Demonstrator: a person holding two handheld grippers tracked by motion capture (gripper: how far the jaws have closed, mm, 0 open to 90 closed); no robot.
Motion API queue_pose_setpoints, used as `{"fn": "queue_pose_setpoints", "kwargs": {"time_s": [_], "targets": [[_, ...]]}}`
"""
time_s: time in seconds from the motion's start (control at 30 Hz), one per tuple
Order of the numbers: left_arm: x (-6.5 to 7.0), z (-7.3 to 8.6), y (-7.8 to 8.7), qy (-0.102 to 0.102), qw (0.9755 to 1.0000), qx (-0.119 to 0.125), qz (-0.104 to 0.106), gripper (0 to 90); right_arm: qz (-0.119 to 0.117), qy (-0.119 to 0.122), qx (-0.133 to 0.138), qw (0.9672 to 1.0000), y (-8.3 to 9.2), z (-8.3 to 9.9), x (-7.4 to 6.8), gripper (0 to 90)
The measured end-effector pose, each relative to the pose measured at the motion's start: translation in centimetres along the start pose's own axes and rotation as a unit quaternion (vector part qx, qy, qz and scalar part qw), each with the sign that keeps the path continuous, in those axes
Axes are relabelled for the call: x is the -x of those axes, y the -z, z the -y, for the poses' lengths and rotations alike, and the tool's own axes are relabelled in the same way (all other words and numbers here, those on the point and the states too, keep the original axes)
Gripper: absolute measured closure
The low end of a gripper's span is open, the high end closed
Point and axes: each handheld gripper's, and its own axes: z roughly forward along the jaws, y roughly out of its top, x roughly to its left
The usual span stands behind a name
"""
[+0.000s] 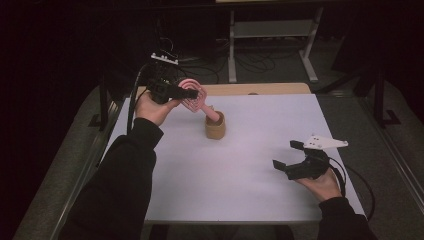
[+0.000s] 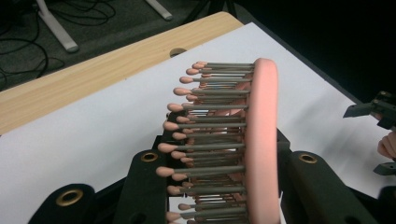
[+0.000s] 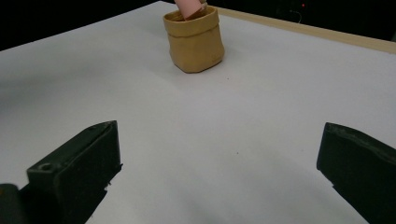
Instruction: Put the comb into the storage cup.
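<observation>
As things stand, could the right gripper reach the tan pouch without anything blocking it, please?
Probably yes: the right gripper has its jaws open, and bare white table lies between it and the tan pouch. The pink hairbrush handle already sits in the pouch.

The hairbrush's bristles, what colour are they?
Grey bristles with pink tips on a pink hairbrush, clearest in the left gripper view.

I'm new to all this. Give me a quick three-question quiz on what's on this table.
1. True or false: the pink hairbrush has its handle end inside the tan pouch.
2. Which gripper clamps the brush's head: A) left gripper, B) right gripper?
3. Fill in: the right gripper's jaws stand ____ above the white table.

Key: 1 true; 2 A; 3 open.
</observation>
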Motion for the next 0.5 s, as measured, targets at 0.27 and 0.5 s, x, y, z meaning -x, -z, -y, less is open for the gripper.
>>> {"fn": "queue_pose_setpoints", "kwargs": {"time_s": [0.27,0.5], "targets": [[0.1,0.3,-1.7,0.001,1.0000,-0.008,0.002,62.4,-0.003,0.002,-0.004,1.0000,-0.2,0.1,-0.1,0.0],[0.2,0.5,-3.1,-0.003,0.9998,-0.018,-0.004,62.4,-0.007,0.002,-0.011,0.9999,-0.5,0.3,-0.2,0.0]]}}
